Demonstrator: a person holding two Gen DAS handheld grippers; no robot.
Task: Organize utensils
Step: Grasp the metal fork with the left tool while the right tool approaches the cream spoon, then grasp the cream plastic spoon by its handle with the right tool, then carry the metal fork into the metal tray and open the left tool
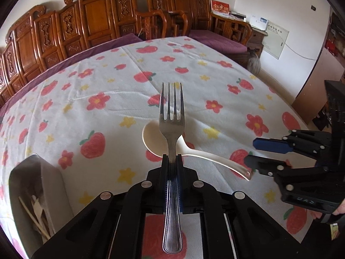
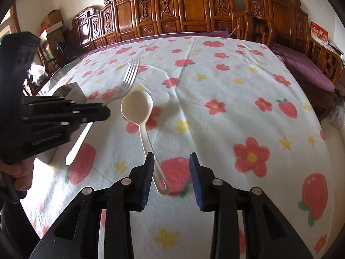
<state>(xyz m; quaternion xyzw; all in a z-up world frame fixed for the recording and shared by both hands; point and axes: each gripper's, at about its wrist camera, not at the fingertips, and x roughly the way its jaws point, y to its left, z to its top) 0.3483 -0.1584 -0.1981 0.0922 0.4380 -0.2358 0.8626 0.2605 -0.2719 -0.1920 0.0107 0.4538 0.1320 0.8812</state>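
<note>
Two utensils are left out of the holder (image 1: 32, 185), as far as I can see: the fork (image 1: 171, 120) clamped in my left gripper (image 1: 171, 158), and the white spoon (image 2: 140, 116) lying on the flowered tablecloth (image 2: 226, 82). The grey holder stands at the near left of the table and already has some pale sticks in it, chopsticks I think, though I cannot make out its contents fully. So I judge the job partly done: the fork is lifted but not yet dropped in, and the spoon is untouched.

My left jaws are closed on the fork's neck, tines pointing away from me, handle running back between the fingers. It is plain polished steel with four tines.

My right gripper (image 2: 172, 164) stands parted around the near end of the spoon's handle, the pads not pressing it. The spoon is cream plastic, with a round bowl at the far end and a loop at the handle tip.
</note>
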